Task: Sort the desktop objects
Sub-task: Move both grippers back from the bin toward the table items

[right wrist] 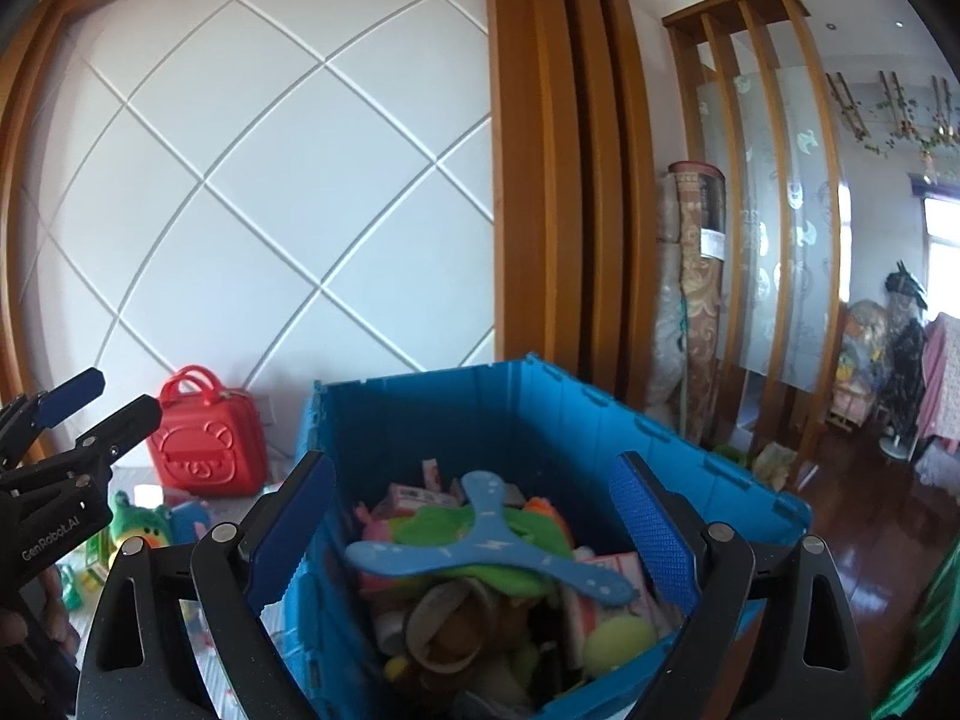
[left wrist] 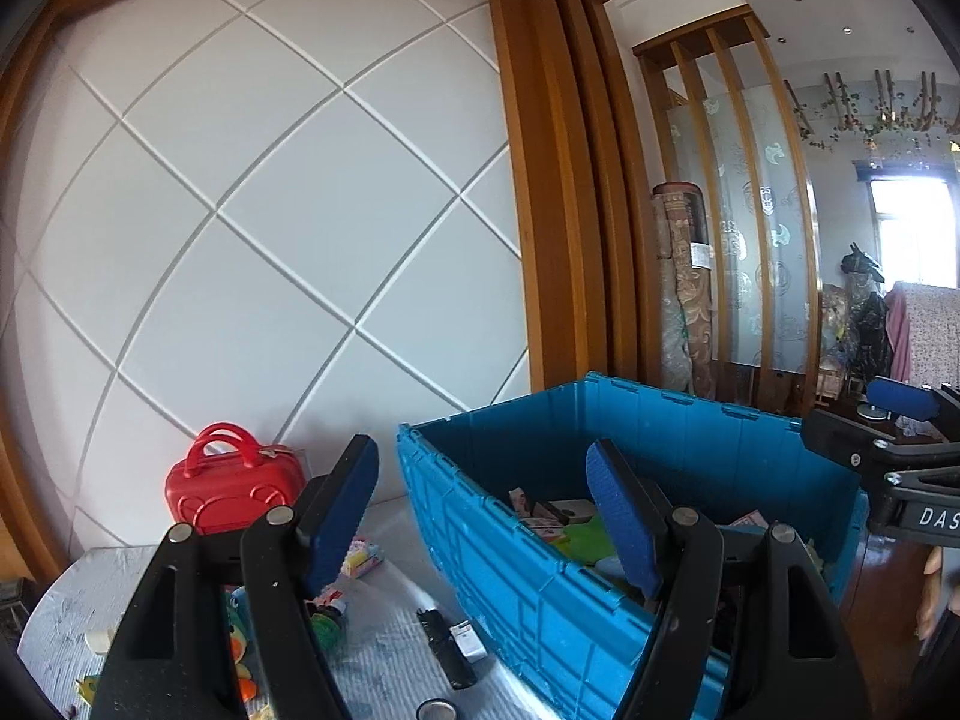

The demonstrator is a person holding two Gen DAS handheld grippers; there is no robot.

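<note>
A blue plastic bin [left wrist: 510, 546] stands on the table's right side, filled with toys and small boxes. In the right wrist view a light-blue three-armed boomerang [right wrist: 492, 546] lies on top of the pile in the bin [right wrist: 420, 420]. My right gripper [right wrist: 474, 531] hovers over the bin, open wide, with nothing between its pads. My left gripper [left wrist: 480, 516] is open and empty, straddling the bin's near left corner from above. Each gripper shows in the other's view: the right gripper [left wrist: 870, 420] at the right edge, the left gripper [right wrist: 99, 408] at the left edge.
A red toy suitcase [left wrist: 234, 480] stands by the wall on the grey-clothed table [left wrist: 384, 660]. A black remote [left wrist: 447, 648], a small white box [left wrist: 469, 639] and a green plush [right wrist: 141, 525] lie left of the bin. Wooden floor and room divider lie to the right.
</note>
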